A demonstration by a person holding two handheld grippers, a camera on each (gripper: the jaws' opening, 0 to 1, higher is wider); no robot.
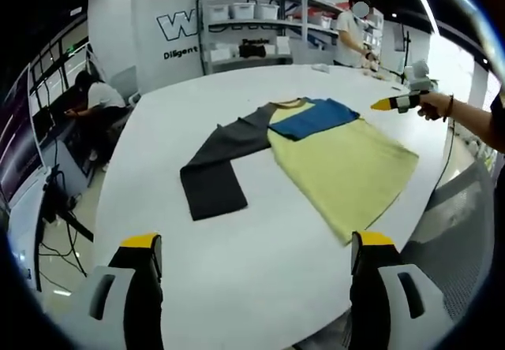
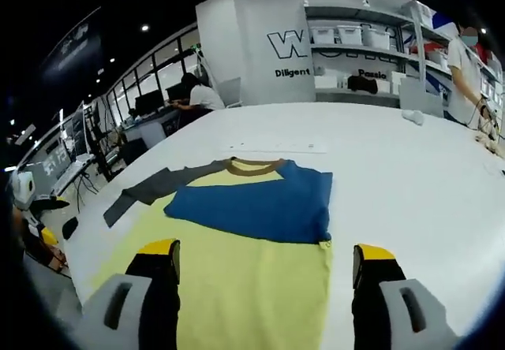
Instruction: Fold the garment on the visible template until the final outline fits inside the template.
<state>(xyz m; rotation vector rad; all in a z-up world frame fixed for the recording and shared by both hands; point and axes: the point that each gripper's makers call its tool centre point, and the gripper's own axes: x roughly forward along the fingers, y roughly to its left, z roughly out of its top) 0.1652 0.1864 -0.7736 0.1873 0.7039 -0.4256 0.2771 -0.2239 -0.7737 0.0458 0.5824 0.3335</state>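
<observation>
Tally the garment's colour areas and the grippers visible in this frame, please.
Yellow body: 1
Blue sleeve, folded over the chest: 1
Dark grey sleeve, spread out: 1
Brown collar: 1
Grippers, left gripper and right gripper: 2
Total: 6

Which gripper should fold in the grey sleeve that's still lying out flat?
Probably left. The left gripper faces the grey sleeve, which lies spread on the table just ahead of its open jaws. The right gripper hovers over the shirt's yellow body, beside the folded blue sleeve, farther from the grey one.
</observation>
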